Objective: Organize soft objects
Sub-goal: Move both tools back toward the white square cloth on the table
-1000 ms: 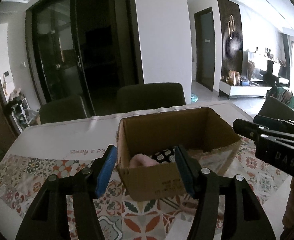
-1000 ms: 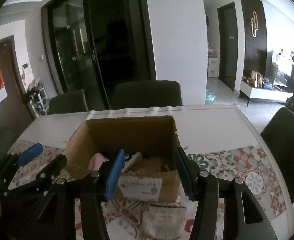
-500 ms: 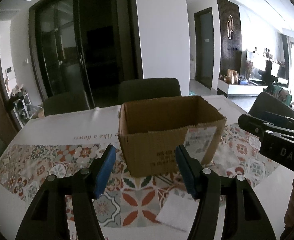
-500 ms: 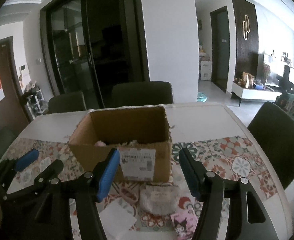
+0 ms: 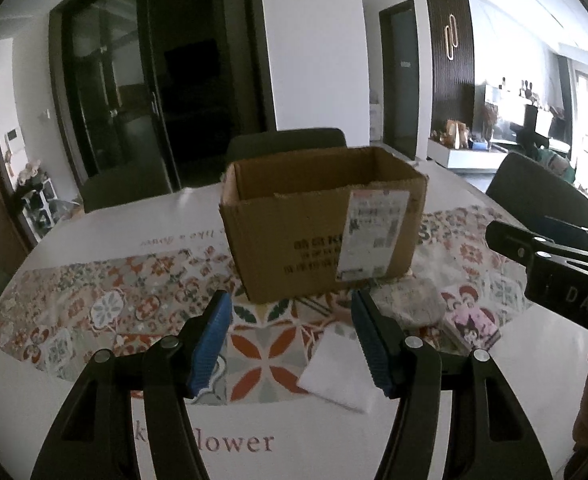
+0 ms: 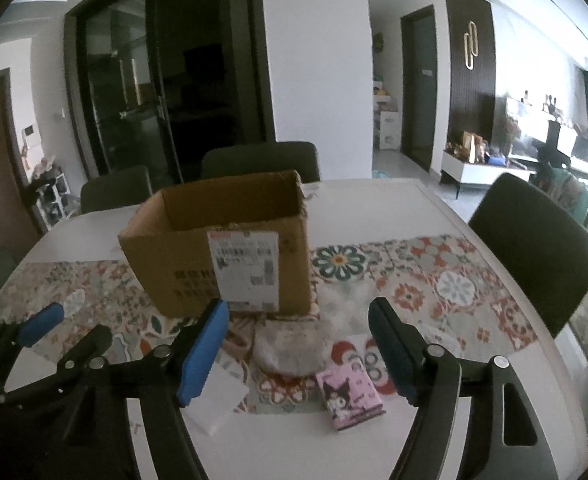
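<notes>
Both tools are drawn back from the open brown cardboard box [image 6: 222,248]; right tool [image 6: 298,344] jaws, just widened, and left tool [image 5: 288,338] are spread, empty. Pink cartoon-printed packet [image 6: 350,396] lies on the counter [image 6: 374,208] before the box.

Cardboard box [image 6: 218,240]: interior hidden behind near wall, contents not visible. Shipping label [image 6: 243,268]: print too blurred to read. White flat packet [image 6: 218,400]: partly covered by right hand-held gripper [image 6: 299,348] finger. Lettering on counter [image 5: 230,444]: partly masked by left hand-held gripper [image 5: 290,340]. Pale pouch [image 6: 290,344]: kind indeterminate.
</notes>
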The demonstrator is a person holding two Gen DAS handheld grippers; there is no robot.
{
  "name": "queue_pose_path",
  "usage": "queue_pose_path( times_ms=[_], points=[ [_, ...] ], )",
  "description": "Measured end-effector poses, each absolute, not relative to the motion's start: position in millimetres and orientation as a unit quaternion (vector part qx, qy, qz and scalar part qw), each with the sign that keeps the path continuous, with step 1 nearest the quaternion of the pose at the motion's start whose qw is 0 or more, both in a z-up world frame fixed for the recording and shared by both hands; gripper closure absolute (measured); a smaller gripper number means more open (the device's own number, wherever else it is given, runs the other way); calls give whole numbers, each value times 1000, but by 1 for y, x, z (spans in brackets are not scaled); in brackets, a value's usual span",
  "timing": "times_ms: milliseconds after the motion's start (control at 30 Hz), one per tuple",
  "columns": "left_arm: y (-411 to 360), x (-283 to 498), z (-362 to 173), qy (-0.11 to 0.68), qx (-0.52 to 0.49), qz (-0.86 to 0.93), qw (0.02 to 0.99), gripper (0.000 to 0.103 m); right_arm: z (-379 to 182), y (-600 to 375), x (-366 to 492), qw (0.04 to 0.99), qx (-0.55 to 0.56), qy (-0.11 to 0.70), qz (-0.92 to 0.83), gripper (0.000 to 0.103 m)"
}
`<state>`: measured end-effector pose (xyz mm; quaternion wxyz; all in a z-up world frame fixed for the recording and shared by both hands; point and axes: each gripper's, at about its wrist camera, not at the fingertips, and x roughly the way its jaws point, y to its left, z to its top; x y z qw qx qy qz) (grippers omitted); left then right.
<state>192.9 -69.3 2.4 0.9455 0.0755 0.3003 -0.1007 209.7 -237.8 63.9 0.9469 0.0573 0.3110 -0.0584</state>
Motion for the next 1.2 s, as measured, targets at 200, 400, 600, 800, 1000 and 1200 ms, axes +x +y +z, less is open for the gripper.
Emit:
queue_pose_path(
  times_ms=[200,400,600,800,1000,1200],
  points=[
    [-73,189,-15,318,80,-109,938,42,44,-244,200,940,68,328,-70,29],
    [-79,190,-40,350,73,-116,927,42,24,-246,194,935,63,341,-76,29],
    [-88,195,-61,377,76,-122,915,42,4,-256,198,922,72,370,-84,29],
    [-95,208,-79,408,68,-129,902,42,-17,-261,209,905,68,414,-76,25],
    [-104,222,-94,432,67,-132,890,42,-41,-273,222,882,92,456,-78,25],
    [-110,234,-107,448,70,-131,882,38,-62,-279,233,866,98,484,-75,25]
  ],
)
